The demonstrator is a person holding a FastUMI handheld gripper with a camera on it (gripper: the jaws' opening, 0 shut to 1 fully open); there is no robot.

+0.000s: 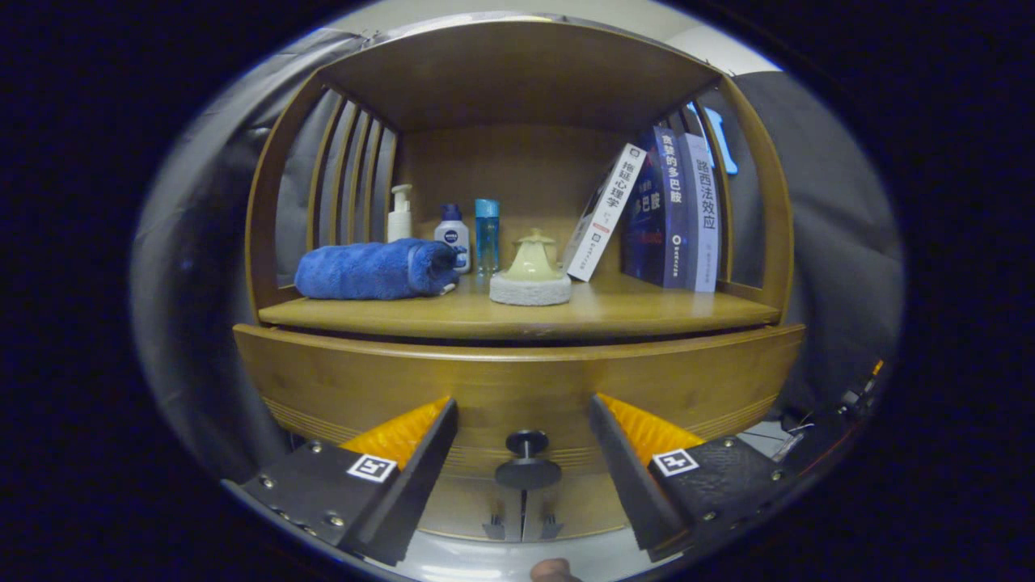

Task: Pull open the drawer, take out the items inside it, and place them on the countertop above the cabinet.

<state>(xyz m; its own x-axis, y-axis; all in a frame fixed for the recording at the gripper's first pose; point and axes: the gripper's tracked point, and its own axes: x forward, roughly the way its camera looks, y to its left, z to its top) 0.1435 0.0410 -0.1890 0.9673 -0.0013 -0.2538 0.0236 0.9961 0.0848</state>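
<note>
A wooden cabinet stands right ahead, its drawer front [517, 380] closed flush below the countertop [631, 311]. A dark round knob [526, 457] sticks out of the drawer's middle. My gripper [524, 416] is open, its two fingers spread wide on either side of the knob, with the knob lying in the gap and touching neither finger. What lies inside the drawer is hidden.
On the countertop lie a rolled blue towel [372, 269], a white pump bottle [399, 214], a small white bottle [453, 234], a blue bottle [487, 234], a cream lidded pot on a grey pad [531, 275] and leaning books [647, 214]. A shelf roof hangs over them.
</note>
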